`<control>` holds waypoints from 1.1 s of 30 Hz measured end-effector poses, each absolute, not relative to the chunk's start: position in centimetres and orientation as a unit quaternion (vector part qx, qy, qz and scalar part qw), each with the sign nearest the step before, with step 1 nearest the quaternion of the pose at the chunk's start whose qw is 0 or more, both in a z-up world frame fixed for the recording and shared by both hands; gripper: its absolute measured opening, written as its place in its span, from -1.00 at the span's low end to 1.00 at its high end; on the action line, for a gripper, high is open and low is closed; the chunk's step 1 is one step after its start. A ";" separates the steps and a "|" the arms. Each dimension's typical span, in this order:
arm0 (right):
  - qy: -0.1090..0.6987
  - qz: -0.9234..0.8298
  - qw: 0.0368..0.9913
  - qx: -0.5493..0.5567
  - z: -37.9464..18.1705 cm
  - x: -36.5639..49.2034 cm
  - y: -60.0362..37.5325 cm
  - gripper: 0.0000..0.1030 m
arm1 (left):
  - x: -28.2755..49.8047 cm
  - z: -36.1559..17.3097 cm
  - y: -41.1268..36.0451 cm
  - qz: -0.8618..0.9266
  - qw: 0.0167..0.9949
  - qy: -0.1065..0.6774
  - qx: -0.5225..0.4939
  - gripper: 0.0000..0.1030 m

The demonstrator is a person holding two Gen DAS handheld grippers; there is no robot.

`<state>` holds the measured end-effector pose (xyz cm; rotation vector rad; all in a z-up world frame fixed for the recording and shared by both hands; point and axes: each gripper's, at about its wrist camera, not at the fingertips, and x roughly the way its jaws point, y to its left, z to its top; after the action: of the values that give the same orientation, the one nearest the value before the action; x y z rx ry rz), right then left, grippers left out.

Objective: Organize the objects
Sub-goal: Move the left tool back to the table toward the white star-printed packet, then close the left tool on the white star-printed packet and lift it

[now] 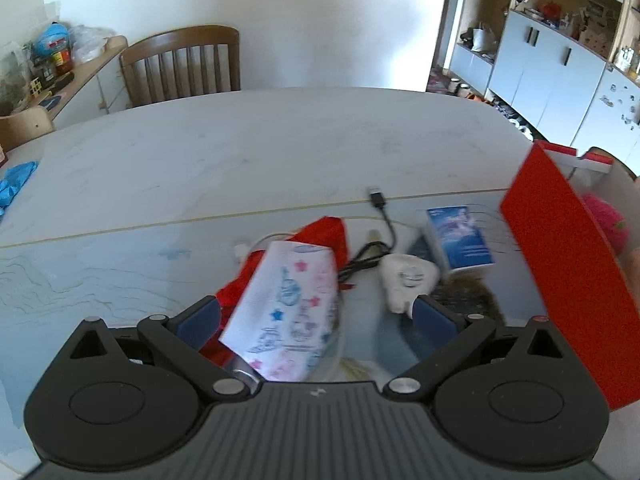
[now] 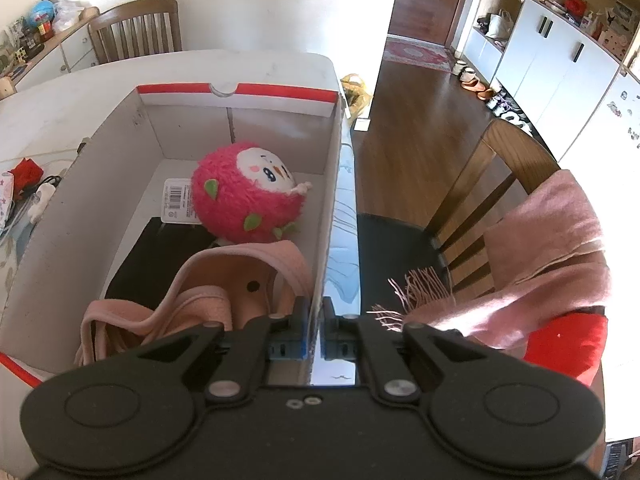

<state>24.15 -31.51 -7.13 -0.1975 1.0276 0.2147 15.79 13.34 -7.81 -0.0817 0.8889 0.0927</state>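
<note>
My left gripper (image 1: pixel 316 312) stands wide open just above a white tissue pack (image 1: pixel 288 312) printed with pink and blue stars. The pack lies between the fingers (image 1: pixel 198 320), and the pads do not press on it. Under the pack lies a red cloth (image 1: pixel 324 236). To its right are a small white gadget (image 1: pixel 408 276), a black USB cable (image 1: pixel 380 204) and a blue box (image 1: pixel 460 236). My right gripper (image 2: pixel 316 320) is shut on the right wall of the red-and-white cardboard box (image 2: pixel 332 184). Inside the box lie a pink plush ball (image 2: pixel 248 196), a pink fabric item (image 2: pixel 208 292) and something black (image 2: pixel 160 256).
The box's red outer wall (image 1: pixel 568 280) rises close to the right of my left gripper. A wooden chair (image 1: pixel 180 64) stands at the table's far side. Another chair (image 2: pixel 496 168) with a pink scarf (image 2: pixel 552 248) stands right of the box. A blue cloth (image 1: pixel 16 180) lies far left.
</note>
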 end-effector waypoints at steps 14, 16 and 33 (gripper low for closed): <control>0.495 0.091 0.858 -0.102 -7.3 24.2 -31.0 -0.86 | 17.4 -11.0 13.1 0.057 0.902 0.425 0.039 0.95; 0.495 0.090 0.858 -0.102 -7.3 24.2 -30.9 -0.85 | 17.6 -11.3 12.9 0.060 0.901 0.427 0.048 0.79; 0.495 0.090 0.858 -0.101 -7.3 24.2 -30.9 -0.85 | 17.0 -11.5 12.5 0.089 0.897 0.426 0.080 -0.76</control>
<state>24.21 -30.91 -7.30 -0.2124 1.0402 0.1881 16.95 12.48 -11.47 0.1648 0.8832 0.1835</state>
